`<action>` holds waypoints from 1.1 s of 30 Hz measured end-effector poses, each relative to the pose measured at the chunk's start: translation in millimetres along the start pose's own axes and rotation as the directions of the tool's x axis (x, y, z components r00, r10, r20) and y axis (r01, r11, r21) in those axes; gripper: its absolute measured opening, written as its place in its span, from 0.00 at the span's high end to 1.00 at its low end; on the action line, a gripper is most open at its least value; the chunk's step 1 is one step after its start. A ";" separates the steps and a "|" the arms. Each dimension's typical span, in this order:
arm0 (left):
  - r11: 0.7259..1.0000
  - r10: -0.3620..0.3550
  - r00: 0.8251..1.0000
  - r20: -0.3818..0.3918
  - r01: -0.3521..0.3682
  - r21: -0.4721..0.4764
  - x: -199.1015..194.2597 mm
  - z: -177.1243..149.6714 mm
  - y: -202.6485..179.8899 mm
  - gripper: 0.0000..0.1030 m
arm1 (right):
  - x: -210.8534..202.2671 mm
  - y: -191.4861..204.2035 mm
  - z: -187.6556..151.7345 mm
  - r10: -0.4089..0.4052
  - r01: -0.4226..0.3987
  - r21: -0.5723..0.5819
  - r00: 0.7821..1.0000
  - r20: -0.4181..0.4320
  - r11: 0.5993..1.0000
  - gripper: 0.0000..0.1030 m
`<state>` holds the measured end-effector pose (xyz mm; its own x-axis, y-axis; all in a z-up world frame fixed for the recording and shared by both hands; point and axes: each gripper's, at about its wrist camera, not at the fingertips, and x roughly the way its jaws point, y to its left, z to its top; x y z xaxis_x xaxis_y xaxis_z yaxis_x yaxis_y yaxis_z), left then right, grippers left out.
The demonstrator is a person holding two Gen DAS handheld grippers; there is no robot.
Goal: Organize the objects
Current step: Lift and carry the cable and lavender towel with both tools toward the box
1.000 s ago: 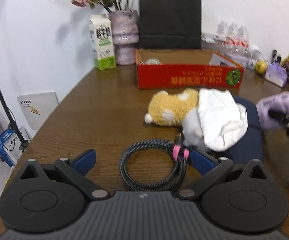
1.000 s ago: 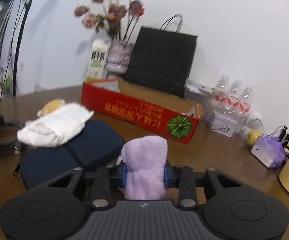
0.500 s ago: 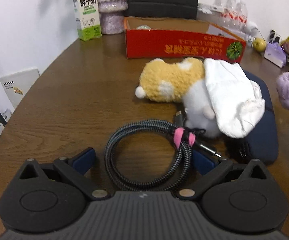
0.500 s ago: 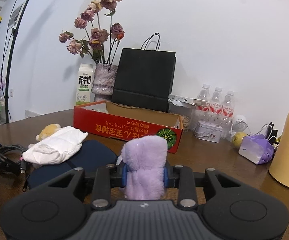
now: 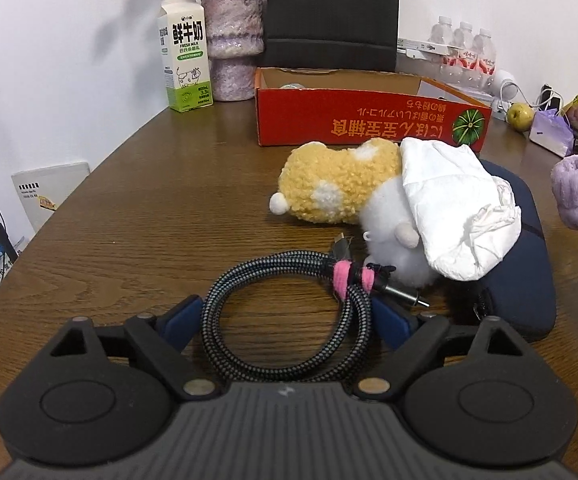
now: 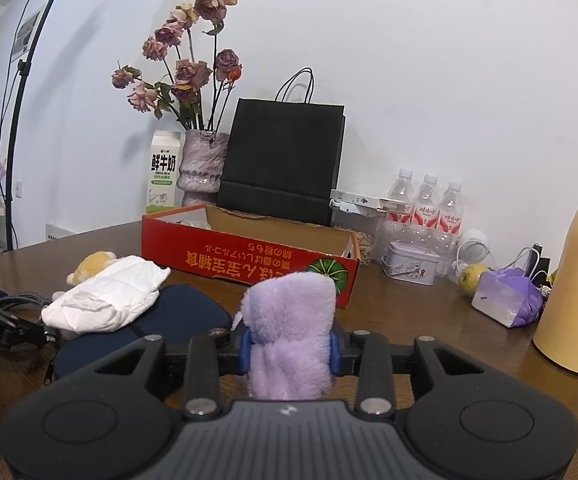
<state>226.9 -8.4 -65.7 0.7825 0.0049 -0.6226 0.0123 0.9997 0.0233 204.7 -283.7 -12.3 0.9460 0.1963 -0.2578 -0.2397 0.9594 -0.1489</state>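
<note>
A coiled black braided cable (image 5: 289, 316) with a pink tie lies on the brown table between the fingers of my open left gripper (image 5: 289, 320). Behind it lie a yellow-and-white plush toy (image 5: 337, 184), a white cloth (image 5: 453, 204) and a dark blue pouch (image 5: 529, 264). My right gripper (image 6: 289, 346) is shut on a purple fluffy item (image 6: 289, 332) and holds it above the table, in front of the open red cardboard box (image 6: 249, 258). The purple item also shows at the right edge of the left wrist view (image 5: 577, 196).
At the back stand a milk carton (image 6: 163, 170), a vase of dried flowers (image 6: 203, 168), a black paper bag (image 6: 283, 160) and water bottles (image 6: 425, 208). A yellow bottle (image 6: 577, 268), a purple bag (image 6: 507, 298), a tin (image 6: 411, 262) and a pear (image 6: 471, 276) are at the right.
The left gripper has moved closer around the cable. The right gripper has tilted up and drawn back with the purple item still in it.
</note>
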 end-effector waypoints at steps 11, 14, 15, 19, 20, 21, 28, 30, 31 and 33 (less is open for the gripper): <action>0.996 0.072 0.997 0.012 -0.071 -0.060 -5.8 -3.0 7.4 0.13 | -3.7 0.5 0.3 -0.014 0.014 0.006 1.000 0.016 1.000 0.67; 0.993 0.085 0.996 0.024 -0.083 -0.081 -10.2 -4.6 9.7 0.13 | -4.7 0.8 0.3 -0.019 0.018 0.009 1.000 0.019 1.000 0.67; 0.992 0.090 0.996 0.029 -0.087 -0.087 -11.9 -5.3 10.0 0.13 | -5.1 0.9 0.3 -0.019 0.019 0.010 1.000 0.020 1.000 0.67; 0.989 0.118 0.992 0.043 -0.113 -0.093 -17.5 -7.7 8.7 0.13 | -7.1 1.8 0.2 -0.021 0.020 0.014 0.999 0.024 1.000 0.67; 0.989 0.120 0.991 0.056 -0.114 -0.099 -20.9 -8.9 8.7 0.13 | -8.2 2.7 0.2 -0.022 0.021 0.016 0.999 0.025 1.000 0.67; 0.987 0.132 0.989 0.068 -0.124 -0.103 -24.2 -10.1 8.5 0.13 | -9.3 2.9 0.3 -0.022 0.022 0.019 0.999 0.026 1.000 0.67; 0.981 0.188 0.971 0.146 -0.177 -0.082 -43.9 -20.5 1.6 0.13 | -16.1 7.6 -0.2 -0.022 0.022 0.028 0.999 0.031 0.999 0.67; 0.979 0.192 0.971 0.142 -0.180 -0.090 -45.8 -21.1 3.5 0.13 | -18.3 10.9 -0.3 -0.023 0.022 0.026 0.999 0.030 0.999 0.67; 0.979 0.194 0.971 0.143 -0.181 -0.096 -47.0 -21.2 4.8 0.13 | -19.7 12.6 -0.4 -0.019 0.018 0.026 0.999 0.031 0.999 0.67; 0.977 0.198 0.969 0.151 -0.182 -0.110 -50.9 -20.7 8.1 0.13 | -22.6 16.2 -0.7 -0.008 0.007 0.029 0.999 0.031 1.000 0.67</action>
<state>174.3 0.0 -50.0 0.8543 0.1985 -0.4804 -0.1989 0.9787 0.0507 179.2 -272.7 -9.5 0.9542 0.1952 -0.2268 -0.2268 0.9662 -0.1227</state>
